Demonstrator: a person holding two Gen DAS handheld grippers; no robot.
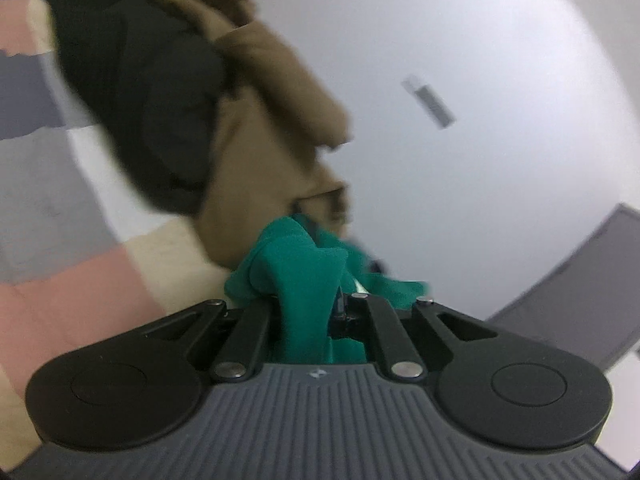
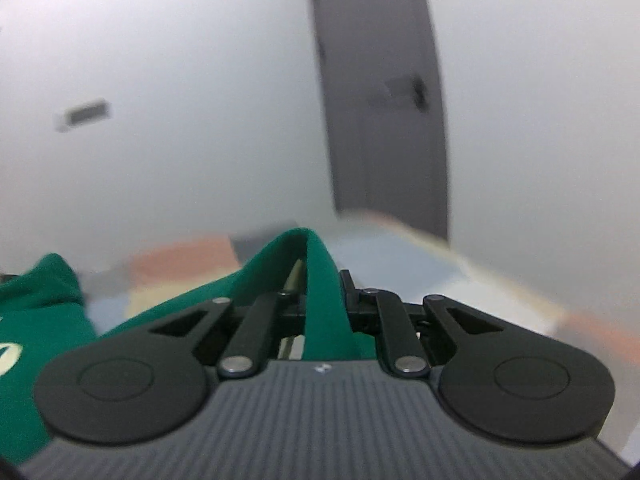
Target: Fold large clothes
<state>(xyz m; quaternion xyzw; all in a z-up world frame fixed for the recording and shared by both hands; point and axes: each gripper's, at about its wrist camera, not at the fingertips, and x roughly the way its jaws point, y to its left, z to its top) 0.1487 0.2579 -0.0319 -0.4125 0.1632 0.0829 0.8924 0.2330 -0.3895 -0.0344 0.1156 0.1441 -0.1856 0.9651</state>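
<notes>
A green garment (image 1: 304, 264) is bunched up between the jaws of my left gripper (image 1: 310, 300), which is shut on it. My right gripper (image 2: 320, 292) is shut on a folded edge of the same green garment (image 2: 316, 272), which hangs off to the left with a pale print (image 2: 8, 356) showing. Both views are blurred. The fingertips are hidden by the cloth.
A brown coat (image 1: 272, 132) and a black garment (image 1: 140, 92) lie in a pile ahead of the left gripper. They rest on a patchwork cover (image 1: 72, 280) of pink, cream and grey. A white wall (image 2: 180, 100) and a grey door (image 2: 384, 100) are behind.
</notes>
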